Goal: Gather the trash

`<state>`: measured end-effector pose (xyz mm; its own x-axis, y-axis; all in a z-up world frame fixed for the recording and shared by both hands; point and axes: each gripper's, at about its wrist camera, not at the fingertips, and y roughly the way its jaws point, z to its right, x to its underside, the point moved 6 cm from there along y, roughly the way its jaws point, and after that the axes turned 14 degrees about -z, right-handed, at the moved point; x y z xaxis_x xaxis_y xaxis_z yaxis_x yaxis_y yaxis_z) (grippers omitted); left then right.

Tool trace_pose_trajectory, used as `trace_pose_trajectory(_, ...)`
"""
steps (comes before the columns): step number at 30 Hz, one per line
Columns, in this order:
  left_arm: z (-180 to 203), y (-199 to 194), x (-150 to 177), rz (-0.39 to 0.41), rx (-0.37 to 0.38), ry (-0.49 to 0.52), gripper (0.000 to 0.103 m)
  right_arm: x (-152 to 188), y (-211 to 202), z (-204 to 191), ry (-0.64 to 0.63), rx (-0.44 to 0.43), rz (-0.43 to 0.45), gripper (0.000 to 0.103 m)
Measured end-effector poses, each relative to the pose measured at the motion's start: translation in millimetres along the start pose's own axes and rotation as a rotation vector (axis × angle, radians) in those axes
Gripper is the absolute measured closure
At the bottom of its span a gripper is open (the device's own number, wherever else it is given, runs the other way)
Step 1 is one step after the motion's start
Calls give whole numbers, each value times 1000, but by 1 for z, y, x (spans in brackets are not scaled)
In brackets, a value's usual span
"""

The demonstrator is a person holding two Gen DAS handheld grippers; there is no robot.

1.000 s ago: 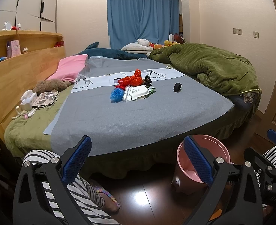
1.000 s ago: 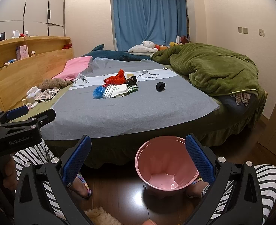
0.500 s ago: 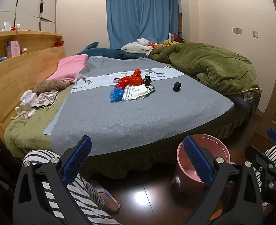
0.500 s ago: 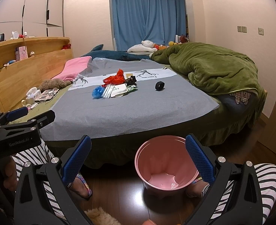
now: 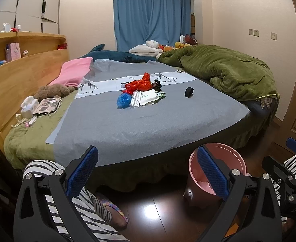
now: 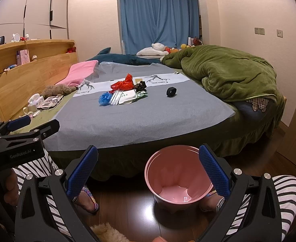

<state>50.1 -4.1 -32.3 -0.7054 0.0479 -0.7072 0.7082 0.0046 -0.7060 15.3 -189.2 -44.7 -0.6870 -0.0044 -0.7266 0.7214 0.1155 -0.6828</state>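
Observation:
A pile of trash lies in the middle of the grey bed sheet (image 5: 127, 125): a red plastic bag (image 5: 140, 84), a blue crumpled ball (image 5: 123, 100), a white packet (image 5: 148, 98) and a dark scrap (image 5: 157, 84). A black ring (image 5: 188, 92) lies to its right. The pile also shows in the right wrist view (image 6: 123, 92). An empty pink bin (image 6: 177, 175) stands on the floor by the bed; it also shows in the left wrist view (image 5: 218, 171). My left gripper (image 5: 147, 173) and right gripper (image 6: 148, 171) are open and empty, well short of the bed.
A green duvet (image 5: 224, 70) is heaped on the bed's right side. A pink cloth (image 5: 75, 70), a plush toy (image 5: 51, 90) and small items lie by the wooden headboard (image 5: 17, 76). My striped legs and sandalled feet (image 6: 87, 199) stand on the dark floor.

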Motion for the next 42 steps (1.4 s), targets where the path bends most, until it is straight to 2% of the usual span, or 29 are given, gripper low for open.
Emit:
trace_pose_trajectory(34, -1, 0, 3, -4, 4, 3, 7, 6, 2, 0, 3, -3, -10, 5)
trace_pose_trajectory(42, -4, 9, 2, -30, 14, 8, 7, 3, 11, 2, 12, -17, -19, 5)
